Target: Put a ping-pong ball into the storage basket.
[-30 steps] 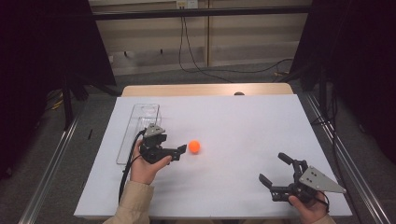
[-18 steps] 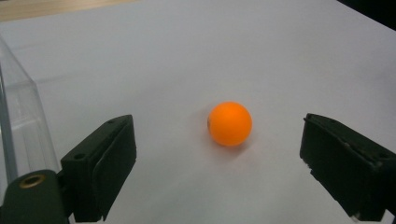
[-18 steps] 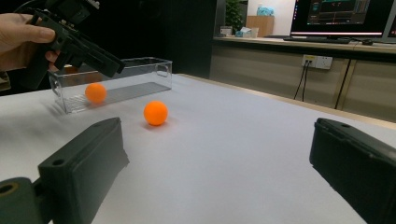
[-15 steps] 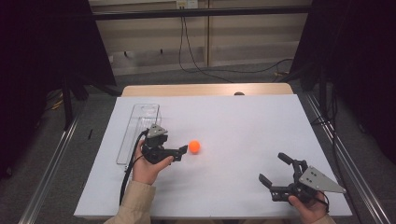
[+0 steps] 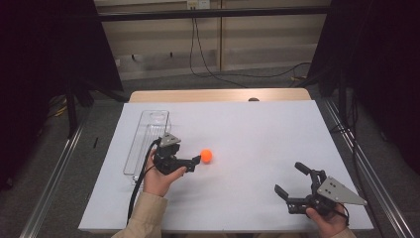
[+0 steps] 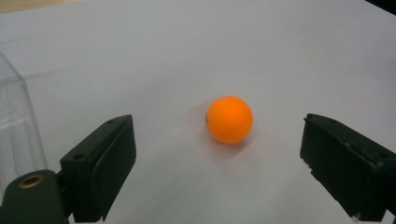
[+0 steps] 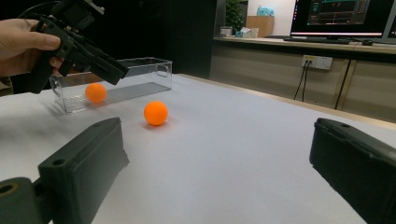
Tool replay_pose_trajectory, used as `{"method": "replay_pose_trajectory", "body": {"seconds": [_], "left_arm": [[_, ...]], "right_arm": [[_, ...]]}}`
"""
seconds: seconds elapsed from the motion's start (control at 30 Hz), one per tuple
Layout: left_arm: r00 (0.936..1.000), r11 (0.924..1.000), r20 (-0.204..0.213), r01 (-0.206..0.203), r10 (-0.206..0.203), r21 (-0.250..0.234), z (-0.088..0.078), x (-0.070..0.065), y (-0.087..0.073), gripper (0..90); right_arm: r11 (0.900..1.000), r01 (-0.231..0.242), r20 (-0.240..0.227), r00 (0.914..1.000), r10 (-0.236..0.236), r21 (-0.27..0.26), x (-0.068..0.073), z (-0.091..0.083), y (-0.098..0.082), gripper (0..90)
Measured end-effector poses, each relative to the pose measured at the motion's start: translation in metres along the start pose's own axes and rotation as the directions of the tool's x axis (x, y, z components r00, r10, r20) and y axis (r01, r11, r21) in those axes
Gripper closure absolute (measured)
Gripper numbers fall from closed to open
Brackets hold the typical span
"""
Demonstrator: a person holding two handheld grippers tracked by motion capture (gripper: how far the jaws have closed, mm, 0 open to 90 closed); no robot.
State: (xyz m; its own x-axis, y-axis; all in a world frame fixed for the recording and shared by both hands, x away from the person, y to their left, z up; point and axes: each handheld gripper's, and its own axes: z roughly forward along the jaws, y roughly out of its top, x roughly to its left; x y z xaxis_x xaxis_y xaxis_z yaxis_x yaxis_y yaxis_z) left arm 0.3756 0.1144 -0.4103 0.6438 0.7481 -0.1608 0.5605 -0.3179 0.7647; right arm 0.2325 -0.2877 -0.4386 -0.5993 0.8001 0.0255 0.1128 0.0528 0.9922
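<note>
An orange ball (image 5: 206, 155) (image 6: 229, 119) lies on the white table top (image 5: 247, 129). My left gripper (image 5: 194, 160) (image 6: 217, 161) is open just to the ball's left, and the ball sits a little ahead of its jaws, in line with the gap, touching neither pad. A second orange ball (image 7: 95, 92) rests inside a clear plastic box (image 5: 147, 141) (image 7: 140, 70) beside the left hand. My right gripper (image 5: 288, 177) (image 7: 219, 154) stands open near the front right, with nothing between its jaws. From there the left gripper (image 7: 79, 44) hangs over the box's near end.
Black frames and metal rails (image 5: 59, 163) flank the table on both sides. Cables (image 5: 208, 64) lie on the floor behind the wooden back edge (image 5: 218, 95). A desk with a monitor (image 7: 343, 18) stands farther off. White table surface stretches between the two hands.
</note>
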Motion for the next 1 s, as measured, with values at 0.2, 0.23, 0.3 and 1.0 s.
{"method": "replay_pose_trajectory", "body": {"seconds": [0.2,0.23,0.3,1.0], "left_arm": [[1.0000,1.0000,0.001,-0.002,0.002,0.001,0.005,-0.004,-0.001,10.5],[0.9999,0.9999,0.005,-0.011,0.011,0.008,0.005,-0.004,-0.001,10.5],[1.0000,1.0000,0.007,-0.005,0.005,0.006,0.007,-0.005,-0.002,10.5],[0.9998,0.9994,0.000,-0.021,0.021,0.027,0.019,-0.008,-0.004,10.4]], "right_arm": [[1.000,-0.001,0.000,1.0000,0.001,0.000,0.000,0.000,0.000,2.7],[1.000,-0.003,0.001,1.0000,0.003,0.000,0.000,0.000,0.000,2.7],[1.000,-0.001,0.000,1.0000,0.001,0.000,0.000,0.000,0.000,2.7],[1.000,-0.003,0.002,1.0000,0.003,-0.002,0.000,0.000,0.000,2.7]]}}
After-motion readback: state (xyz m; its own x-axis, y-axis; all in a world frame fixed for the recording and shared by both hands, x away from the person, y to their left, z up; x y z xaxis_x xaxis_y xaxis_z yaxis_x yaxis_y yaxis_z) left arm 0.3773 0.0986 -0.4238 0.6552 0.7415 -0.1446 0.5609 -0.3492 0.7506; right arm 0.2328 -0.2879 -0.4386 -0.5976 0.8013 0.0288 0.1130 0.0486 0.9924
